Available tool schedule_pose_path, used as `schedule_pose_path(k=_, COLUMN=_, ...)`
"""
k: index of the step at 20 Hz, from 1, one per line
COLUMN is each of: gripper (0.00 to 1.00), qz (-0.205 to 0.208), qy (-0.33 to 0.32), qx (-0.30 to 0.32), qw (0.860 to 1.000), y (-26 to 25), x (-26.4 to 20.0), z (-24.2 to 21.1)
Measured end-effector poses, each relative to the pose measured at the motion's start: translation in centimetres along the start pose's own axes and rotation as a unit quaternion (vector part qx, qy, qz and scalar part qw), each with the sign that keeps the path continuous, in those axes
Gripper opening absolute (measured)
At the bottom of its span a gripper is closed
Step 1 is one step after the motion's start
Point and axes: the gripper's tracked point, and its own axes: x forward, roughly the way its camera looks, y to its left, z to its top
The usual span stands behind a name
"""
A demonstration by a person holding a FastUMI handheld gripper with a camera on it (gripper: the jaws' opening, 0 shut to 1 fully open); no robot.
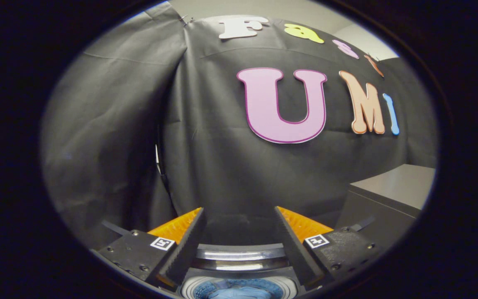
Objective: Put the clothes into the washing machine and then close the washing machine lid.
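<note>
Two fingers of my gripper (239,232) stand wide apart, holding nothing, aimed at the booth's black cloth wall (206,158). Beneath and between them, at six o'clock, sits the washing machine (239,259), blue clothes (239,292) visible in its round opening; a grey cabinet (392,195) stands at four o'clock.

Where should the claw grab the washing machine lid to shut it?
Probably by the lid at its curved top rim, which seems to stand open just behind the drum holding the blue clothes. Come from the front, over the drum. The open claw has that rim between its fingers, and the thin edge looks narrow enough to pinch.
</note>
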Motion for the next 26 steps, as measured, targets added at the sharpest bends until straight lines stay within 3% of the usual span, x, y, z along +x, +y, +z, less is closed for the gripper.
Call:
schedule_pose_path(k=10, gripper=0.98, qz=0.011, qy=-0.013, qx=0.003, qw=1.000, y=-0.1, x=-0.3, z=-0.3)
schedule_pose_path(k=16, gripper=0.97, qz=0.008, qy=0.030, qx=0.021, qw=0.999, y=0.0, x=-2.8, z=-4.3)
schedule_pose_path(k=23, gripper=0.96, qz=-0.018, qy=0.046, qx=0.030, qw=0.998, y=-0.9, x=-4.8, z=-5.5)
schedule_pose_path(k=26, gripper=0.96, qz=-0.047, qy=0.064, qx=0.020, qw=0.997, y=-2.2, x=-6.1, z=-6.2)
